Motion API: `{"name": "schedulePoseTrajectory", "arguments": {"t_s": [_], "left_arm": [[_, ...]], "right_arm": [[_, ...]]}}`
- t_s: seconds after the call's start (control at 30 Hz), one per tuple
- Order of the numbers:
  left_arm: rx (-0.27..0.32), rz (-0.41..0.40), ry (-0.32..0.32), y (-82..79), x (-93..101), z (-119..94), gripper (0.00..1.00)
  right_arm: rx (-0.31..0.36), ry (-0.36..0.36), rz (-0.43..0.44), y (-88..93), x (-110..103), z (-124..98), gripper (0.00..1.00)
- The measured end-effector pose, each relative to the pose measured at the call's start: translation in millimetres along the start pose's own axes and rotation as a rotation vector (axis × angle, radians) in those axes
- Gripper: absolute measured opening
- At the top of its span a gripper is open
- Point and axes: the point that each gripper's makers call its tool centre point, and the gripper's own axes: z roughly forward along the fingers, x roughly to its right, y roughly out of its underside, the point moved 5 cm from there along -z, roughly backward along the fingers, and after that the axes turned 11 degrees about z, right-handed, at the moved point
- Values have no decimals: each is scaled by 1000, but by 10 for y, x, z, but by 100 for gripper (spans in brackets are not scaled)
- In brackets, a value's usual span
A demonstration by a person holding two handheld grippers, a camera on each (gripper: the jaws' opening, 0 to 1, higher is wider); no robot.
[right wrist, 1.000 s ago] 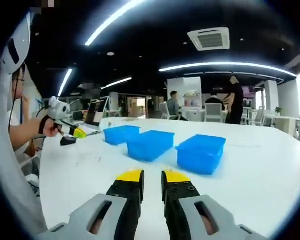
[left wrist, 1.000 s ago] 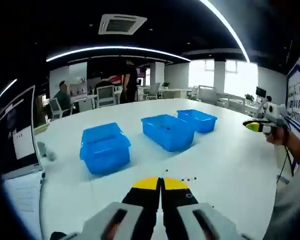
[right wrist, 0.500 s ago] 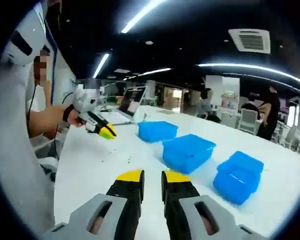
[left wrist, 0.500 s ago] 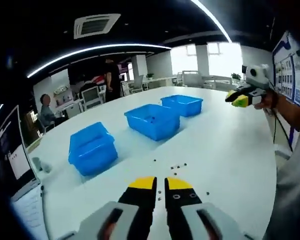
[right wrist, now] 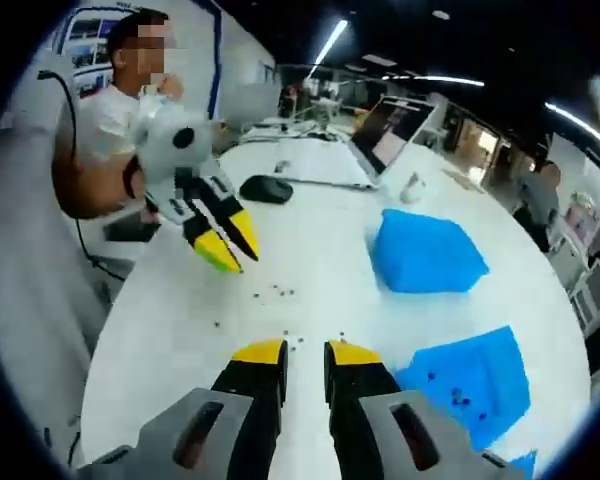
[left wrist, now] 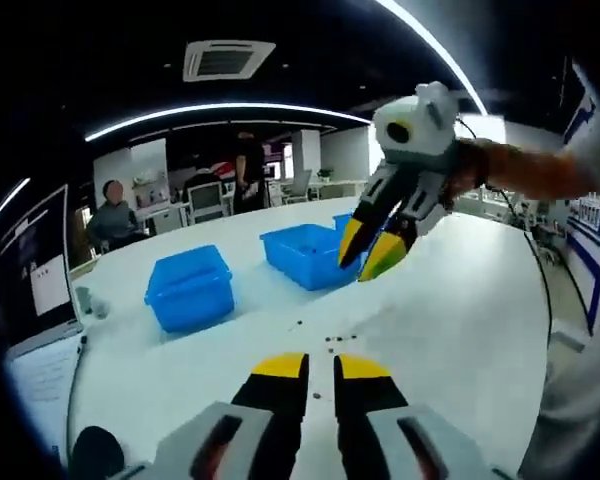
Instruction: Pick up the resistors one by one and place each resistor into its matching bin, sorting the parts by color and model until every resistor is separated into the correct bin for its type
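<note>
Above scattered resistors (right wrist: 280, 292) on the worktop (left wrist: 460, 300), both grippers, left (left wrist: 320, 365) and right (right wrist: 305, 352), hover with jaws slightly parted, empty, poised to pick.

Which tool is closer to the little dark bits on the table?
Left, I think. The left tool sits low with the little dark bits just past its tips. The right tool hangs higher above them, nearer the blue bins.

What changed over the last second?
The right tool swung in from the table's far side to hang over the scattered resistors, near the left tool. Nothing was picked up or let go; both tools are slightly open and empty. The blue bins stayed put.
</note>
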Motion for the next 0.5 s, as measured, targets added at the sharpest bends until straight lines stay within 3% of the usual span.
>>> {"name": "schedulePoseTrajectory", "arguments": {"t_s": [0.03,0.17,0.27,0.5], "left_arm": [[4,-6,-10,10,3,-21,14],[23,-41,-46,61,13,-123,14],[30,-50,-53,98,42,-177,14],[23,-56,-34,201,53,-236,14]], "right_arm": [[-45,-13,-12,16,73,101,17],[-120,-42,-34,9,244,325,17],[-138,-80,20,-4,291,437,17],[-192,-86,35,60,383,614,16]]}}
